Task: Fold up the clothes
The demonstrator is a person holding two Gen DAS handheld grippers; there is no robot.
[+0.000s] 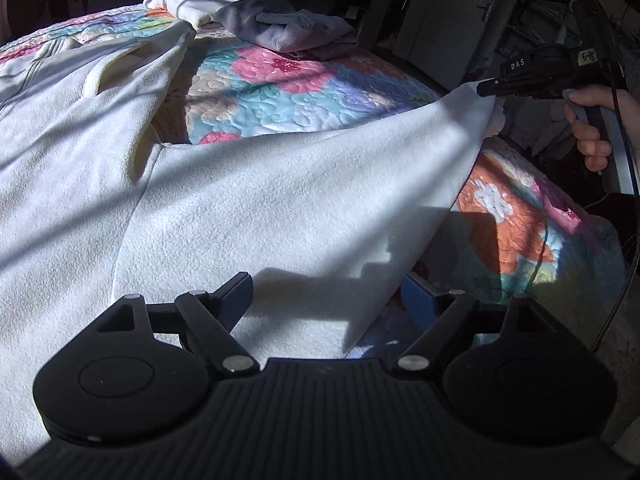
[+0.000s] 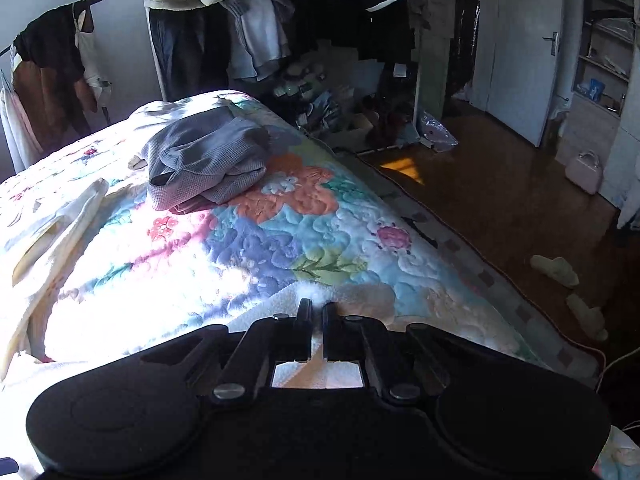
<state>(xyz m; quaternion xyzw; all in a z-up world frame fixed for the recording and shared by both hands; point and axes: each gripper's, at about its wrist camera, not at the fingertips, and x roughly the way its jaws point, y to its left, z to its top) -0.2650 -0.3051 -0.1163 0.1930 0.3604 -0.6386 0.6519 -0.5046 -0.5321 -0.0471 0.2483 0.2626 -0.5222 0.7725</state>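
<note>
1. We see a white fleece garment spread over a bed covered by a quilted floral bedspread in pink, blue and orange; the garment takes up the near and left part of the left wrist view.
2. Our left gripper sits low over the fleece with its jaws spread wide. The left finger rests just above the cloth and the right one lies past the garment's edge; nothing is held between them.
3. Our right gripper has its jaws nearly together, pinching a corner of the white fleece. From the left wrist camera, that corner is lifted off the bedspread, and the cloth runs taut from it down to the bed.
4. A hand grasps the right gripper's handle at the right edge of the left wrist view.
5. A crumpled grey waffle-knit garment lies farther back on the bedspread, well apart from both grippers.
6. Beside it sits what looks like another white piece of clothing, though glare blurs its shape.
7. Beyond the bed are a dark wooden floor and a rack of hanging clothes.
</note>
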